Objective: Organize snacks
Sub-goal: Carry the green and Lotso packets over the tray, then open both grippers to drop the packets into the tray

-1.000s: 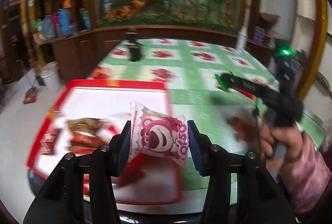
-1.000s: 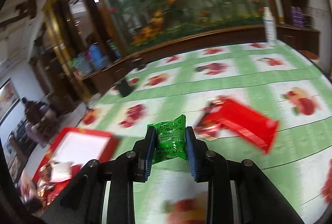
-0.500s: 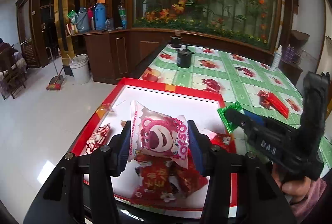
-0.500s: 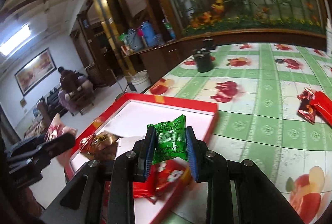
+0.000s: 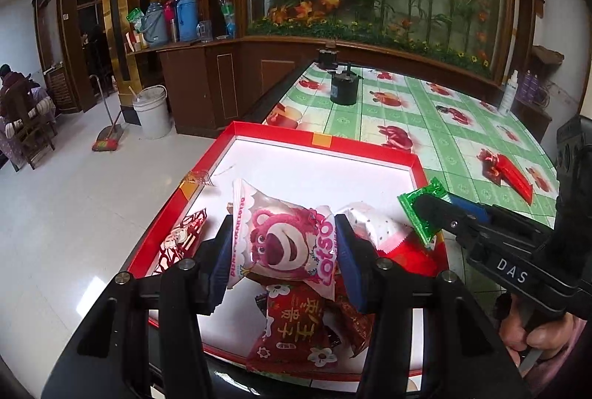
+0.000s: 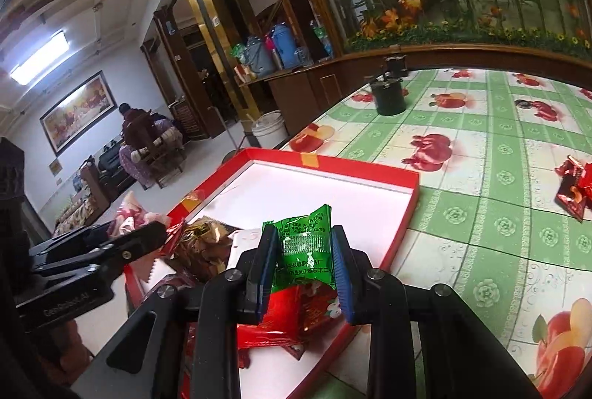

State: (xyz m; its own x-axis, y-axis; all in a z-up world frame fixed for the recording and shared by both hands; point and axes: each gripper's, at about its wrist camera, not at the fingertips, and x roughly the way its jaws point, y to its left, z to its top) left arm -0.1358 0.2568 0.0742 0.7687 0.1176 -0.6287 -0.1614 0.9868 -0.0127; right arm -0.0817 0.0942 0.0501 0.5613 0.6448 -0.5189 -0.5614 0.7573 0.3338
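My left gripper [image 5: 285, 251] is shut on a pink bear snack packet [image 5: 281, 243] and holds it above the near end of a red-rimmed white tray [image 5: 322, 140]. My right gripper [image 6: 303, 254] is shut on a green snack packet [image 6: 303, 243] over the tray's near right corner [image 6: 403, 210]; it also shows in the left wrist view [image 5: 425, 214]. Red snack packets [image 5: 296, 332] and a white packet [image 5: 370, 225] lie piled in the tray. The left gripper [image 6: 148, 236] shows at the left in the right wrist view.
Red snack packets [image 5: 507, 173] lie on the green fruit-print tablecloth [image 5: 444, 125] to the right, also seen in the right wrist view [image 6: 573, 188]. A black pot [image 5: 344, 88] stands at the table's far end. The tray sits at the table's left edge above the floor.
Both grippers, each still holding its packet, have moved closer over the tray's near end. The right gripper has swung left, so the tray now lies right under it.
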